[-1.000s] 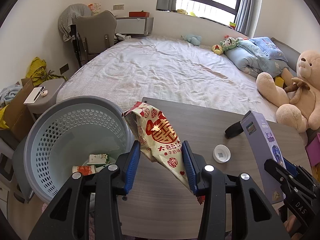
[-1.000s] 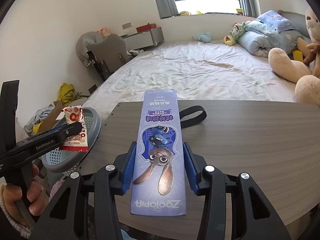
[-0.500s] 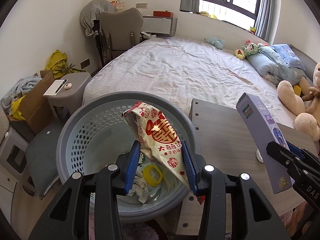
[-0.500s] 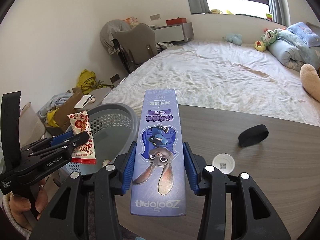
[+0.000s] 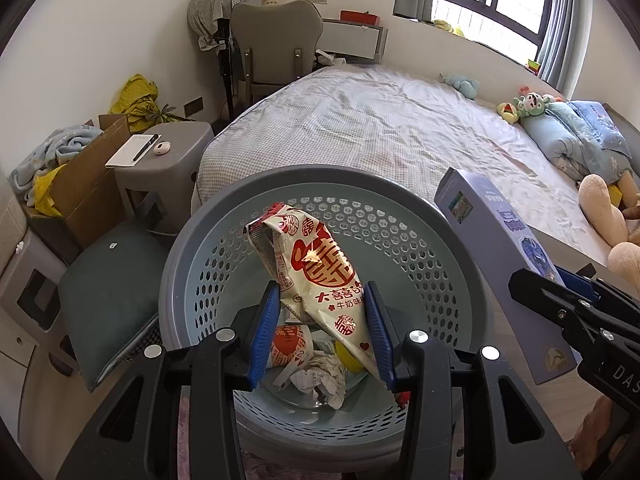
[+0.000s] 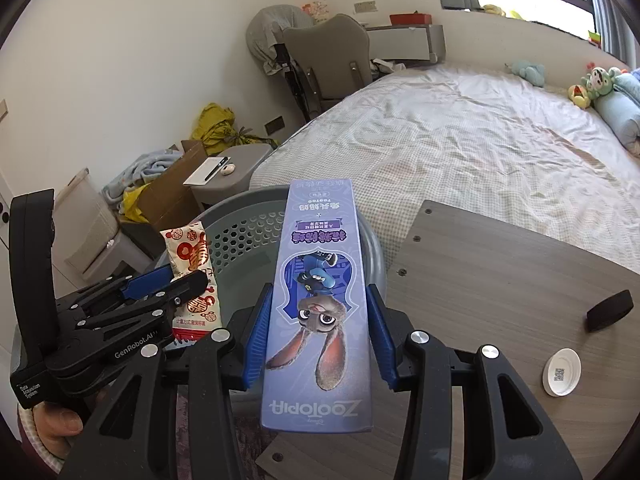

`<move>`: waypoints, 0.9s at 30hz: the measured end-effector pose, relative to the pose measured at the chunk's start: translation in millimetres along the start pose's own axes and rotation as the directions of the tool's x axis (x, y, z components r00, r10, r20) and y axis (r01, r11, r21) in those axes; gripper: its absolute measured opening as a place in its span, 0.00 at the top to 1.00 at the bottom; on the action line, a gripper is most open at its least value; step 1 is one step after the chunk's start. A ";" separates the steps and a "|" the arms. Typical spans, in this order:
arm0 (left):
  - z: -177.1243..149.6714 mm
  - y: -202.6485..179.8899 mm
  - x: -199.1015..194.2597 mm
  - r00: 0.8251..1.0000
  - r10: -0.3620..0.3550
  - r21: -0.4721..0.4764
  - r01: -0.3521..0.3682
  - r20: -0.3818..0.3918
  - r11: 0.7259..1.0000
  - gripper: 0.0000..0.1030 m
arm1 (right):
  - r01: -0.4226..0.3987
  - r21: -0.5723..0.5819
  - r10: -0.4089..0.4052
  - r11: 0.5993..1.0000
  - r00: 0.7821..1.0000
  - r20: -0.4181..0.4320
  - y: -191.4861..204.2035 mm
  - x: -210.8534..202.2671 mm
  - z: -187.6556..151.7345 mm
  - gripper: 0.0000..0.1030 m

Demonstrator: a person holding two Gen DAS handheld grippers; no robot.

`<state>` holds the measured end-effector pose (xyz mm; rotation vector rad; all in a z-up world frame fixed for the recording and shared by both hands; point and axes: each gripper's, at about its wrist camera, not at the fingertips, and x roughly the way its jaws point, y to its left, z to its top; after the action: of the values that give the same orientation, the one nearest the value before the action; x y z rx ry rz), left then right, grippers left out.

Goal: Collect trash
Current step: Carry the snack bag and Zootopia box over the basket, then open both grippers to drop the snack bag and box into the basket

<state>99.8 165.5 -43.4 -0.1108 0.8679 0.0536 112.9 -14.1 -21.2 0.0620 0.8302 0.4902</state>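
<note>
My left fingers are squeezed part way shut on a white and red snack wrapper. I hold it by its lower end, so most of it sticks up and no other trash gets in the way. The wrapper hangs right over the grey laundry basket, because that is where the trash goes. If I let go from here, I think it would drop straight in.

Down in the bottom of the basket I can see crumpled paper, another red and white wrapper and something yellow. So the basket is our trash bin.

My right fingers are squeezed part way shut on a long purple Zootopia box. The blue pads press on its two long sides near the middle, so it does not tip. Its far end reaches over the rim of the basket, but its near end is not over the basket. I think it needs to go a bit further over before I let it fall.

Beside the basket is the wooden surface. A white cap and a black band lie on it, well away from the basket. The cap looks like trash to pick up next.
</note>
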 end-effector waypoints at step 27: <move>6.9 24.8 14.8 0.999 0.035 -0.019 -0.036 -0.005 0.999 0.54 | -0.008 -0.050 0.005 0.999 0.998 -0.056 22.0 32.3 9.0 0.56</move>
<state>112.2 191.0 -52.2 -0.1132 0.8739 0.0948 129.1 20.9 -32.1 0.0049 0.8721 0.5204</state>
